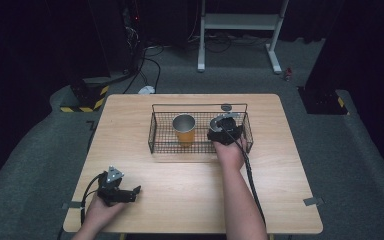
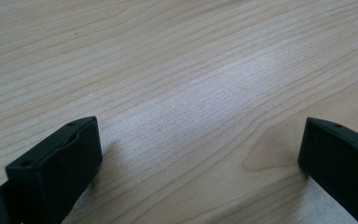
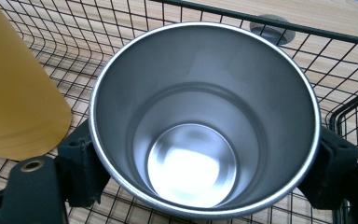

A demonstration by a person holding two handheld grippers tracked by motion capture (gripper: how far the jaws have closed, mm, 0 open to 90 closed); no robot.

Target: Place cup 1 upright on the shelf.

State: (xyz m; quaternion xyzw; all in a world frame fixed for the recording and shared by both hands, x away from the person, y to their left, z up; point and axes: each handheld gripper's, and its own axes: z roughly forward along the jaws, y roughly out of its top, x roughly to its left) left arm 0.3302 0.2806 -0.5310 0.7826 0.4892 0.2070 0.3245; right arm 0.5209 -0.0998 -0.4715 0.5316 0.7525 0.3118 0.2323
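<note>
A black wire basket [image 1: 156, 134] stands at the middle of the wooden table [image 1: 190, 195]. An orange cup [image 1: 184, 130] with a steel inside stands upright in its left half. My right gripper [image 1: 223, 131] reaches into the basket's right end, shut on a steel cup [image 1: 218, 121]. In the right gripper view the steel cup [image 3: 200, 116] sits between the two jaws, its open mouth facing the camera, with the orange cup [image 3: 16, 88] beside it. My left gripper [image 1: 136, 192] rests near the table's front left, open, with bare wood between its fingers [image 2: 56, 168].
A small grey round disc [image 1: 226, 107] lies on the table just behind the basket, seen through the wire as a grey disc [image 3: 270, 29]. Beyond the table are a white stand's legs [image 1: 200, 45], cables and a yellow-black striped block [image 1: 87, 102] on the floor.
</note>
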